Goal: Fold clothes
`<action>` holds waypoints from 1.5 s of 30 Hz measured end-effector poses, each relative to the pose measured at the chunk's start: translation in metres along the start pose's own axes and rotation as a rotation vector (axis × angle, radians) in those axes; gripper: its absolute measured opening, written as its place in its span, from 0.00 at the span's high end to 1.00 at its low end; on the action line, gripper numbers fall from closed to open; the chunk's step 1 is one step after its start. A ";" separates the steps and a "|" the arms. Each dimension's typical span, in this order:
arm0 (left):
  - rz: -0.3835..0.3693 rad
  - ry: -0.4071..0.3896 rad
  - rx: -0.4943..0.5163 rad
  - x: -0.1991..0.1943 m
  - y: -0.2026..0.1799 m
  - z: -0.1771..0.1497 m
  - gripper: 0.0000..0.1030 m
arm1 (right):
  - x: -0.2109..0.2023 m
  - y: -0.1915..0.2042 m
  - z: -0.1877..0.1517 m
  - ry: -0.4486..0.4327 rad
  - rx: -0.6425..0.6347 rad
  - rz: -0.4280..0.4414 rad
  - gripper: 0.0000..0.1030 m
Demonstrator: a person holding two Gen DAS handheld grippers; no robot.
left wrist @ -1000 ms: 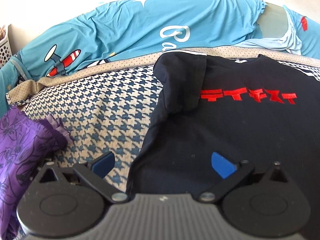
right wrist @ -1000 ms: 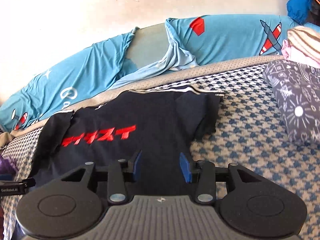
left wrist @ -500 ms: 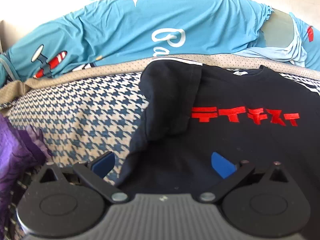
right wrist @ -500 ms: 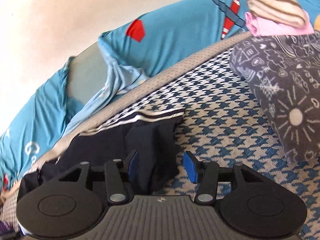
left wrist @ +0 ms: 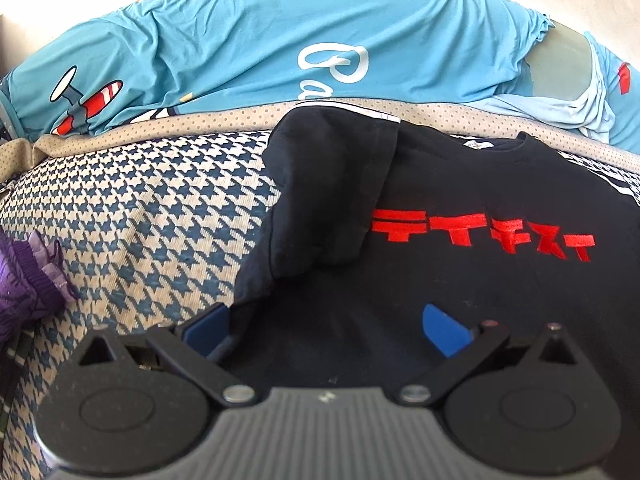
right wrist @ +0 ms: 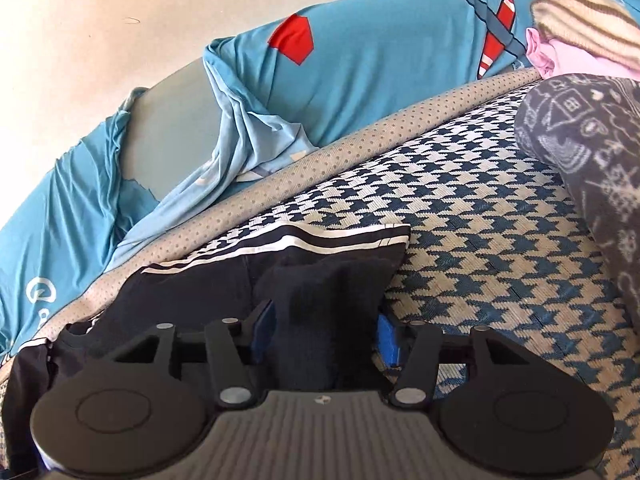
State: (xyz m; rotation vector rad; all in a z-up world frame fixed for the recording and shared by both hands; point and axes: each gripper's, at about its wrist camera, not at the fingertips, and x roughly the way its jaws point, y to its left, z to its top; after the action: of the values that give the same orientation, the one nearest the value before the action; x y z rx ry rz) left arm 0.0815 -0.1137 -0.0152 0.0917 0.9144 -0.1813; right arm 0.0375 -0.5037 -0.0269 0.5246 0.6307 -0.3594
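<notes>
Purple garment (left wrist: 24,292) cut off left

We see bright, even daylight in both views, strong enough that the pale wall (right wrist: 100,20) behind the bed washes out to near white at the upper corners. The black cotton T-shirt with red lettering (left wrist: 480,280) swallows detail, its folds barely readable, with soft shadow under its turned-back sleeve. The fisheye lenses bow the beige dotted mattress edging (right wrist: 360,140) into an arc and darken the extreme corners. The blue-and-cream houndstooth bed cover (left wrist: 140,220) stays sharp; we find slight softness only toward the rims.
</notes>
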 end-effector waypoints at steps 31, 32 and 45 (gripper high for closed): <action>0.110 0.047 -0.205 0.033 0.048 0.017 0.00 | -0.002 0.015 0.007 -0.081 -0.093 -0.218 0.71; 0.114 0.042 -0.214 0.032 0.050 0.017 0.00 | -0.006 0.015 0.009 -0.095 -0.087 -0.224 0.68; 0.061 -0.077 -0.158 0.019 0.036 0.022 0.00 | -0.050 0.045 0.002 -0.159 -0.037 -0.188 0.61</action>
State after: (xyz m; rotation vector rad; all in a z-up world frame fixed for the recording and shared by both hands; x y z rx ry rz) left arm 0.1175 -0.0842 -0.0169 -0.0338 0.8452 -0.0549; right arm 0.0213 -0.4605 0.0222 0.3977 0.5324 -0.5599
